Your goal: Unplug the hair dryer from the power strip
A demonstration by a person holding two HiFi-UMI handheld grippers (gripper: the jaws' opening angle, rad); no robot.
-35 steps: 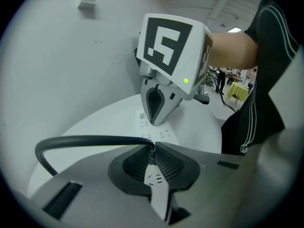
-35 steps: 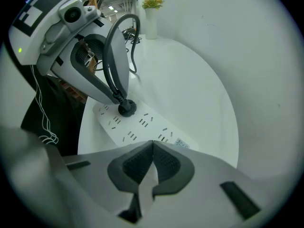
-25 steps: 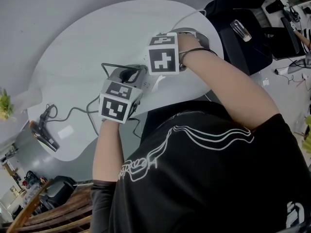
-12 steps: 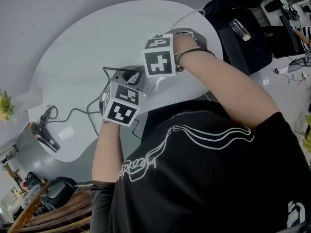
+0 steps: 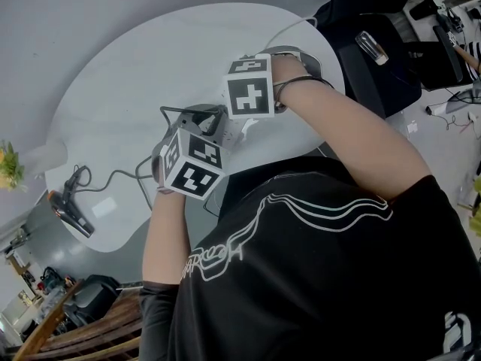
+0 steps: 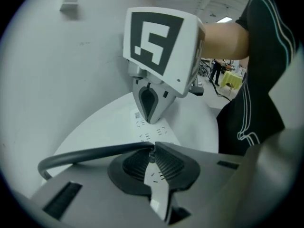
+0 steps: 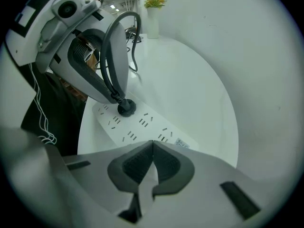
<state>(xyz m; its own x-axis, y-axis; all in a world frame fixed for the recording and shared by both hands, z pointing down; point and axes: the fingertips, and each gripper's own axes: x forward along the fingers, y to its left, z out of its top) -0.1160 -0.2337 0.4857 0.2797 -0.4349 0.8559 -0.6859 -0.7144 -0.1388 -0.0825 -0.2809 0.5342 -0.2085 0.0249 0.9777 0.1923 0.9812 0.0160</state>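
— Where is the hair dryer (image 5: 69,210)?
— Lower left of the head view, lying near the table (image 5: 128,89) edge. Its plug (image 7: 126,108) sits in the power strip (image 7: 147,127) at centre.
— And the claws?
— The left gripper (image 6: 153,150) is clamped on the cord (image 6: 85,154) just above the plug. The right gripper (image 7: 152,144) has its jaws together, empty, pointing down at the strip.

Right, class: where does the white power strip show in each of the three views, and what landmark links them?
Head view: power strip just above centre.
Left gripper view: power strip just below centre.
Right gripper view: power strip below centre, running left to lower right.
Shared landmark: the black cord.
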